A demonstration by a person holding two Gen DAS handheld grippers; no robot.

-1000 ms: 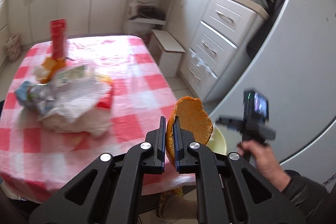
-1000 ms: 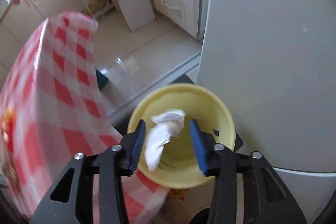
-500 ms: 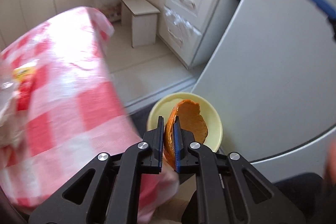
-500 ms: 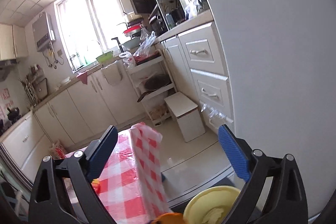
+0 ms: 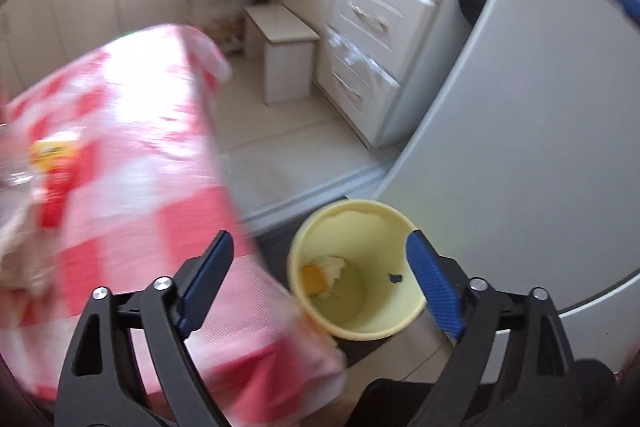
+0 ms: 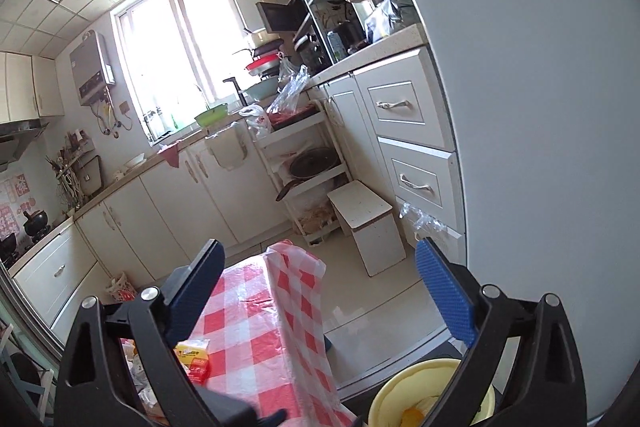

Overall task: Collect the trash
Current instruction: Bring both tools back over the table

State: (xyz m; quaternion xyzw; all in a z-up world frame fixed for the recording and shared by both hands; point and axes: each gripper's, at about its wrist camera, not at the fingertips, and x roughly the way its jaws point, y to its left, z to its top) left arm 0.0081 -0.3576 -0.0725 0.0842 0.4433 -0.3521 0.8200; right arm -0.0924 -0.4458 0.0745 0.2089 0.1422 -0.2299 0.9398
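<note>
While both grippers gape empty, orange peel (image 5: 313,277) lies in the yellow bin (image 5: 394,227).
The bin stands between table edge (image 5: 224,183) and fridge (image 5: 532,155).

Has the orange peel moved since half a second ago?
Yes. The orange peel has left the left gripper, now open, and dropped to the bottom of the yellow bin.

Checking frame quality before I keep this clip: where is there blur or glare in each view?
Left wrist view: the checked tablecloth is smeared by motion blur, while the yellow bin stays fairly sharp. Right wrist view: sharp overall, but the window is blown out with glare; fisheye bends the fridge edge.
</note>
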